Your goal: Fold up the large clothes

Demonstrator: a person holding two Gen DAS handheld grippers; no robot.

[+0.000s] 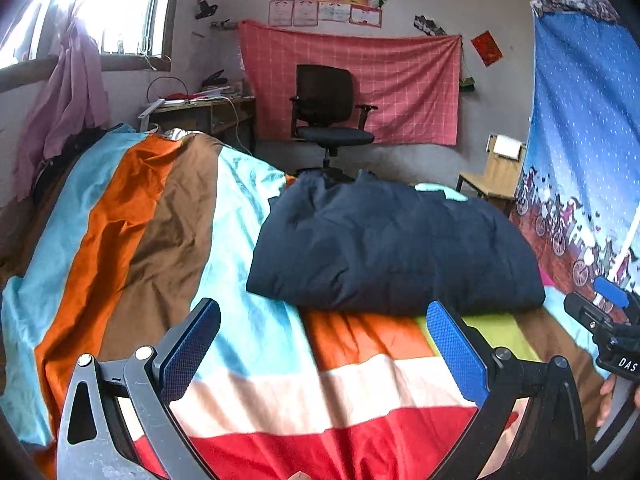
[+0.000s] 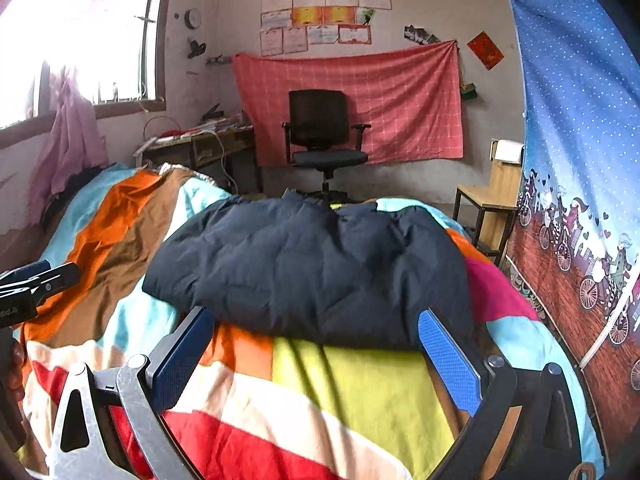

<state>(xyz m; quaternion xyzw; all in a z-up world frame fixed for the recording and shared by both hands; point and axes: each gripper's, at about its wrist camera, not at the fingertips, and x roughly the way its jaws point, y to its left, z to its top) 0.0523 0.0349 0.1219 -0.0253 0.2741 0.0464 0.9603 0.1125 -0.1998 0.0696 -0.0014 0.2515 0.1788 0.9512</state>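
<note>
Folded navy jacket [image 2: 312, 268]: its near edge is hidden behind right gripper [image 2: 316, 354] fingers, and fold layers can't be told. Right gripper cut off at right edge in left view [image 1: 612, 320]. Left gripper [image 2: 36, 284] cut off at left edge in right view. Wall certificates [image 1: 328, 2] text too small to read. Window [image 1: 100, 4] blown out. Clutter on desk [image 1: 200, 106] unclear.

A navy quilted jacket [image 2: 312, 264] lies on a bedspread [image 1: 160, 240] striped orange, brown, turquoise, red.

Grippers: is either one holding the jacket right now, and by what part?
Nothing held. Left gripper and right gripper are both open, short of the jacket.
</note>
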